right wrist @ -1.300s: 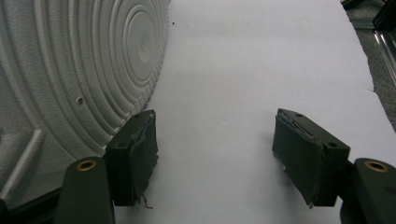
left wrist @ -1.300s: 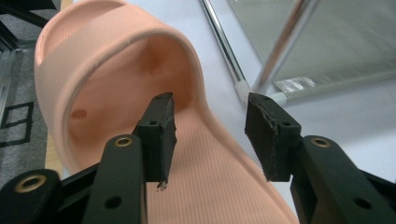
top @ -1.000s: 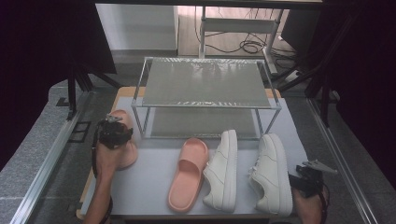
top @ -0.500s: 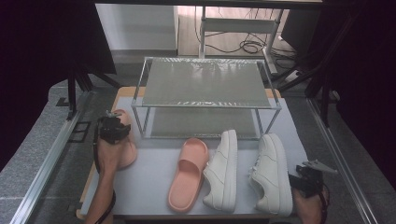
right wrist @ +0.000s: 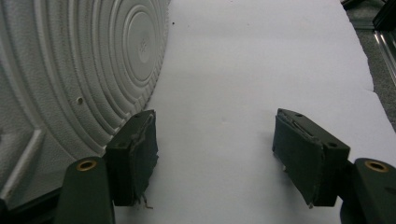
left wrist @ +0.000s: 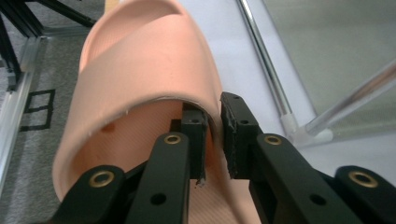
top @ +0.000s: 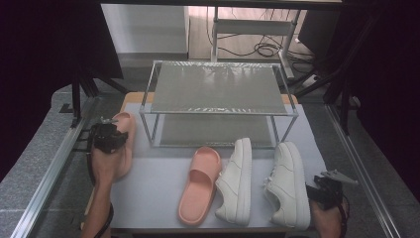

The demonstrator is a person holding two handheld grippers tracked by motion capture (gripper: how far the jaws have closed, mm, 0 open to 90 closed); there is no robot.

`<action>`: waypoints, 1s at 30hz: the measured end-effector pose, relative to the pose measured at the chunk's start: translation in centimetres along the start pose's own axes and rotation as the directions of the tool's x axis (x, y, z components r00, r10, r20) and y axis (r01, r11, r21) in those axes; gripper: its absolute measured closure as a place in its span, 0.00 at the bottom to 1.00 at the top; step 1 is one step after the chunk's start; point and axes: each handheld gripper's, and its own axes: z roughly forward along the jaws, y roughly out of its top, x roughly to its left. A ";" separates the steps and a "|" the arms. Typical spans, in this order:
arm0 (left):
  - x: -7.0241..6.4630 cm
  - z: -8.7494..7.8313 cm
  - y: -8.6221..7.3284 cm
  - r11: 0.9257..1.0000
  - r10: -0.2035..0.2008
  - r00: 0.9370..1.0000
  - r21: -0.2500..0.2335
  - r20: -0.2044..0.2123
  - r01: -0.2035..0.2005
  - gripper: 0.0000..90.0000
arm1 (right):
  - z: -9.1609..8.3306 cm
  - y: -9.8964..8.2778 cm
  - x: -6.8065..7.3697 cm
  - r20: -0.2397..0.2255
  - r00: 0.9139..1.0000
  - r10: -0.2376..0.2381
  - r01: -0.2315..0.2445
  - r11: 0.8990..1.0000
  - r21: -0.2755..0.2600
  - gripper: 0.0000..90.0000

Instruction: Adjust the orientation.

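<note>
**Left gripper pinched onto the pink slipper beside the rack**

I take the metal rack (top: 218, 106) in the middle of the bench (top: 148, 183) as my landmark. My left gripper (top: 110, 137) sits just off the rack's front left corner, over the pink slipper (top: 124, 141) lying there. In the left gripper view its jaws have just been closing and now stand narrow, one pad tucked under the slipper's strap (left wrist: 149, 60) and the other outside it, so the strap's edge is pinched between them. I read that as a grip on the slipper. The rack's leg and lower shelf pass just to the right of the slipper in that view.

The second pink slipper (top: 199, 186) lies in front of the rack, toe pointing toward it, close to the rack's front rail. Just beside it on the right lies a white sneaker (top: 236, 181), tipped on its side, and a little farther right the other white sneaker (top: 287, 183).

My right gripper (top: 327, 191) hangs at the near edge of the bench, right of that second sneaker and well in front of the rack's right corner. In the right gripper view its jaws stand wide apart with bare white bench between them; the ribbed sole of a sneaker (right wrist: 70, 74) rises at the left, just beside one pad, and I cannot tell whether they touch.
</note>
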 end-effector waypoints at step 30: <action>-1.7 -5.8 -4.0 0.988 0.156 0.984 -0.003 0.082 -0.157 0.94 | 0.0 0.0 0.0 0.000 1.000 0.001 -0.001 1.000 0.000 0.35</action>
